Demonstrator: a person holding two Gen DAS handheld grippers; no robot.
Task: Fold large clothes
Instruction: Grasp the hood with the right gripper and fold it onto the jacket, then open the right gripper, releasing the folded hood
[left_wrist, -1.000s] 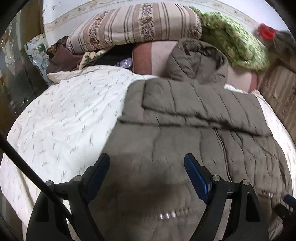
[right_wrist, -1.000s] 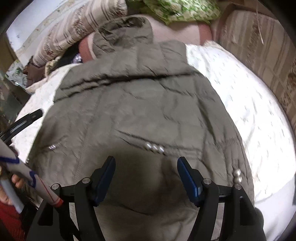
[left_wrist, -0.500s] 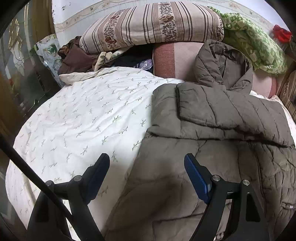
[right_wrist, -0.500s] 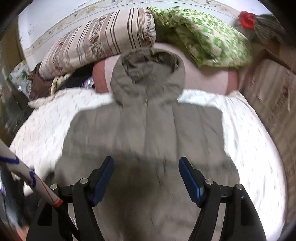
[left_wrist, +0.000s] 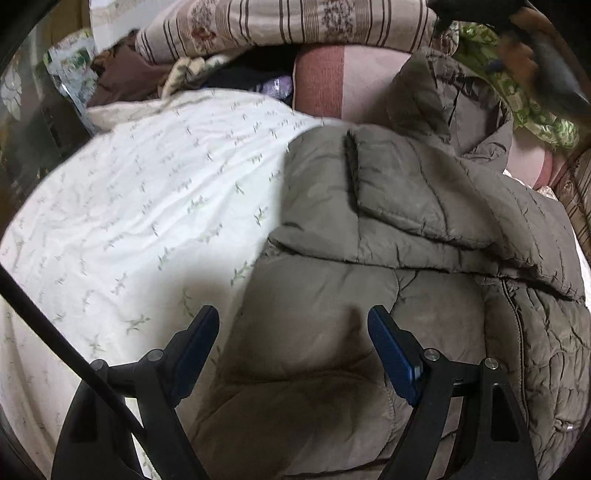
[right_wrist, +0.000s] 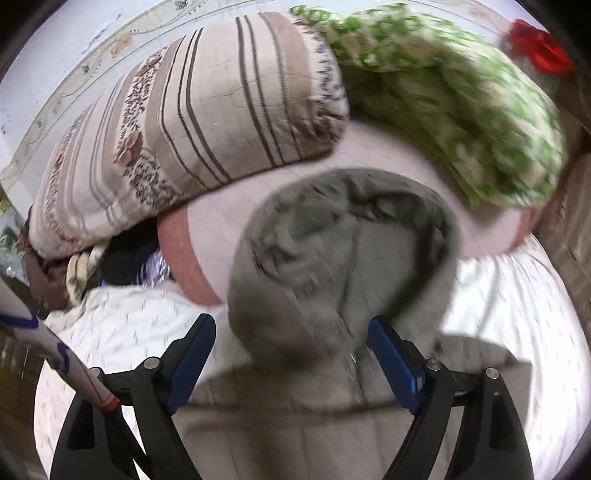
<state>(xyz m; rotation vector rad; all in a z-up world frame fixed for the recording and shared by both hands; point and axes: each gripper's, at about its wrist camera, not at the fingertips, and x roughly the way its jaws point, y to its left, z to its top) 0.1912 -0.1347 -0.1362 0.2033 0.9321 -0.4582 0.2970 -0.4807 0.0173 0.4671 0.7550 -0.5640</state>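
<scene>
- The grey-brown padded jacket (left_wrist: 424, 280) lay spread on the white sprigged quilt (left_wrist: 147, 206), one sleeve folded across its chest, its hood (right_wrist: 343, 258) up against the pink bolster (right_wrist: 388, 155).
- My left gripper (left_wrist: 293, 343) hung over the jacket's near left edge, jaws apart, nothing in them.
- My right gripper (right_wrist: 291, 350) pointed at the hood, its jaws just opening wider, empty too; that view was smeared.
- I judged the hood was the next piece to fold down onto the body.
- To do it well, I needed to pinch the hood's rim, not the bolster under it, and carry it flat.
- My left should pin the body so it did not slide.
</scene>
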